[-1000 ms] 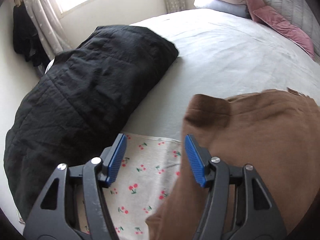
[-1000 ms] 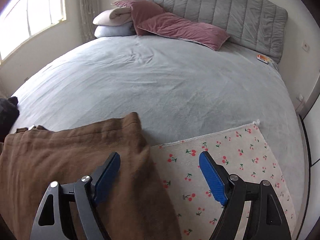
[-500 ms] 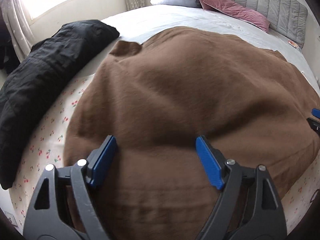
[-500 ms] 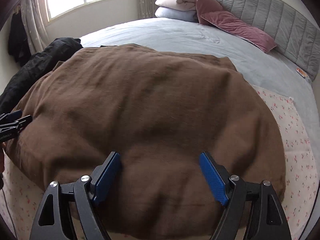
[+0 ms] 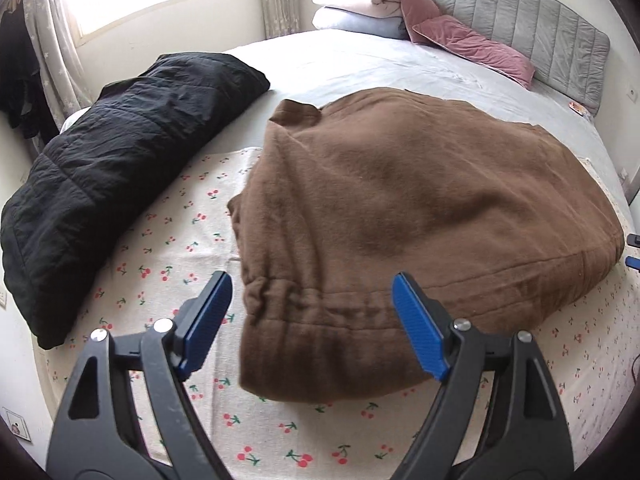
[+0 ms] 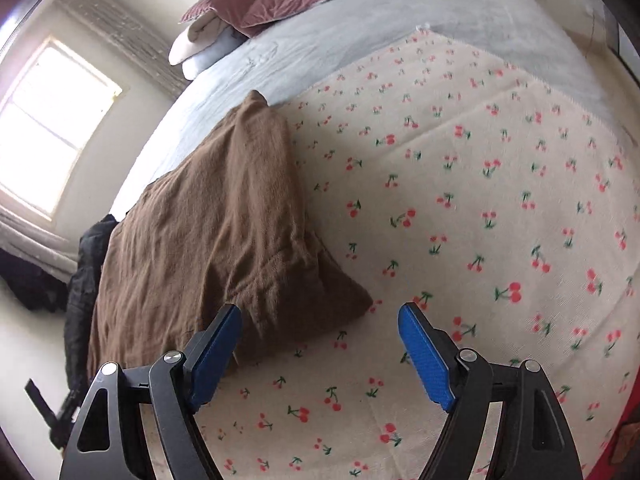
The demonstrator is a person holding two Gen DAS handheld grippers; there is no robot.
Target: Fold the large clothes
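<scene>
A large brown garment (image 5: 400, 216) lies spread on a cherry-print cloth (image 5: 172, 240) on the bed. Its gathered near hem is just ahead of my left gripper (image 5: 312, 320), which is open and empty above it. In the right wrist view the brown garment (image 6: 208, 232) lies to the left, its near corner close to the left finger. My right gripper (image 6: 320, 350) is open and empty over the cherry-print cloth (image 6: 480, 200). Blue tips of the right gripper (image 5: 634, 250) show at the left view's right edge.
A black quilted jacket (image 5: 112, 152) lies along the left side of the bed, also in the right wrist view (image 6: 82, 280). Pink and white pillows (image 5: 400, 8) and a grey headboard (image 5: 520, 24) stand at the far end. The grey bedsheet (image 5: 380, 64) lies beyond the garment.
Both grippers have drawn back from over the brown garment. The left one now sits at its near hem; the right one has swung to the garment's right side over the cloth.
</scene>
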